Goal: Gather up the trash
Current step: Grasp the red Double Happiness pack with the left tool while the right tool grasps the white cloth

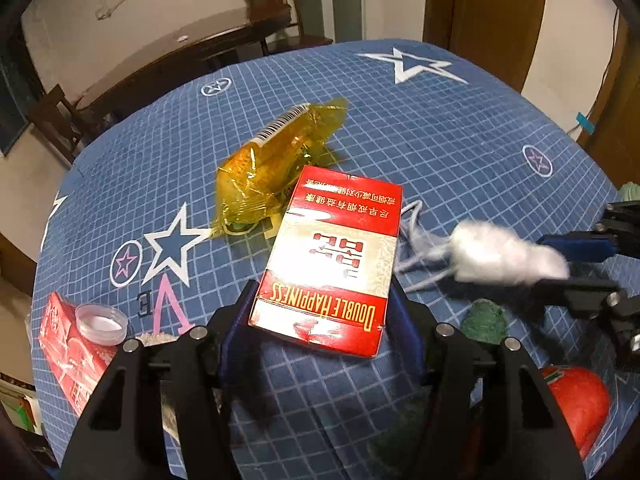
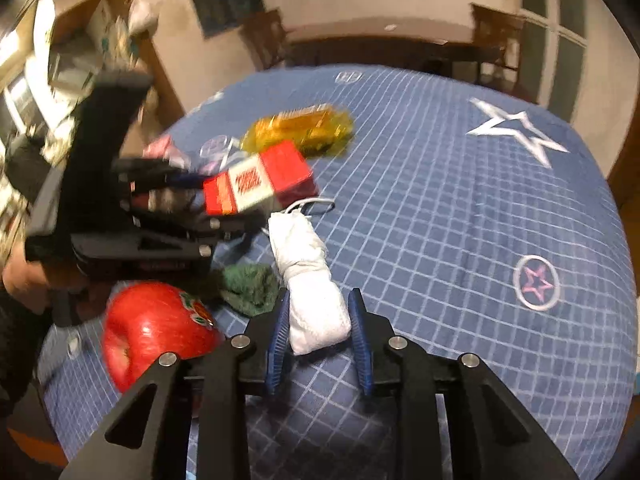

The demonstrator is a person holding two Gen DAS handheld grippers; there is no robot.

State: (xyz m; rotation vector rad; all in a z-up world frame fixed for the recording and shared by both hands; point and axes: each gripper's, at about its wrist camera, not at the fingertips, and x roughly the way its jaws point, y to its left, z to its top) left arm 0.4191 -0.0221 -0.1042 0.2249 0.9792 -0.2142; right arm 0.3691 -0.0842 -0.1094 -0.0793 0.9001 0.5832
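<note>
Two grippers work over a surface [image 1: 460, 128] covered in a blue grid cloth with stars. The left gripper [image 1: 320, 312] is clamped on one red-and-white cigarette pack [image 1: 332, 256], lifted at a tilt above the cloth. The right gripper [image 2: 320, 320] has its blue pads on either side of one rolled white cloth mask [image 2: 308, 276] with loose ear loops; whether the pads press on it cannot be told.

Counted items: one cigarette pack, one white mask, one yellow cellophane wrapper [image 1: 272, 164] beyond the pack, one red apple [image 2: 152, 328], one green crumpled piece [image 2: 252, 284] between the apple and the mask.

Shown only by the left wrist view: one red carton [image 1: 68, 356] lying at the near left edge, with one clear plastic cap [image 1: 102, 322] beside it. Shown only by the right wrist view: the whole apple with its sticker, and a hand [image 2: 24, 276] behind the left gripper.
</note>
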